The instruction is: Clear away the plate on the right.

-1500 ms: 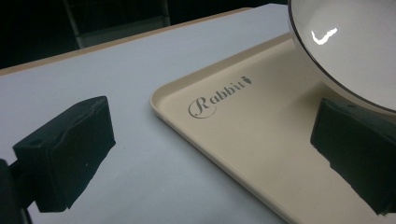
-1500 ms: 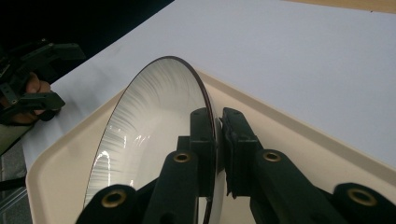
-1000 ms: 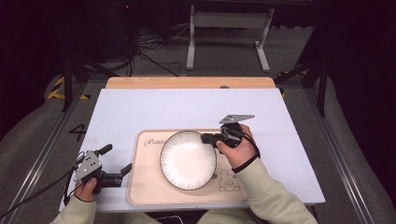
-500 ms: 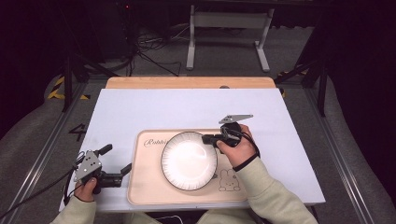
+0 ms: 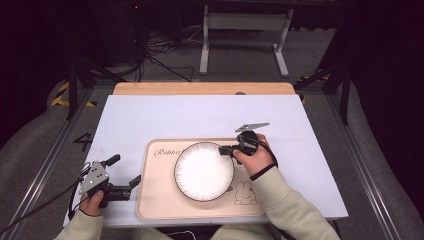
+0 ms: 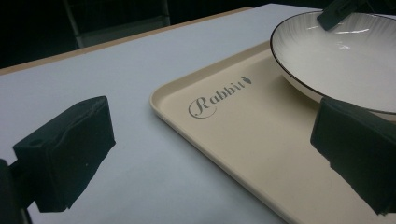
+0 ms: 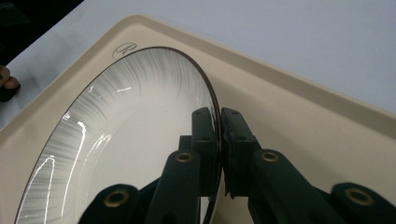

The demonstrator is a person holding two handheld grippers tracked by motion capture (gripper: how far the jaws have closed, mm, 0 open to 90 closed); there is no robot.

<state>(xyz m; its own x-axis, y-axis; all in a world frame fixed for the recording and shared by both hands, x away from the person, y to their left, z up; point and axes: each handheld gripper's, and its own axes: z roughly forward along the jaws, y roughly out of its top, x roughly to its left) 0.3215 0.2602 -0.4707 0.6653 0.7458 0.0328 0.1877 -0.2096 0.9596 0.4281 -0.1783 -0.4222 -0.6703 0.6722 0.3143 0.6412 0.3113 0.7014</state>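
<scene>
The right gripper (image 7: pixel 218 140) has its two black jaws closed on the rim of a white plate (image 7: pixel 130 140), one pad inside the rim and one outside. The plate, ribbed and edged with a thin dark line, spreads to the left of the jaws. It sits over a beige tray (image 7: pixel 303 121), which extends ahead and to the right. Beyond the tray lies a pale table surface (image 7: pixel 280 32). A fingertip (image 7: pixel 7 84) shows far left.

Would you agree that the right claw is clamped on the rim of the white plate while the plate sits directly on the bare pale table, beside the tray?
Not quite. The right claw is clamped on the rim of the round white ceramic plate with the dark edge, but the plate sits on the beige rectangular plastic tray, not on the bare pale table. The high view shows this.
</scene>
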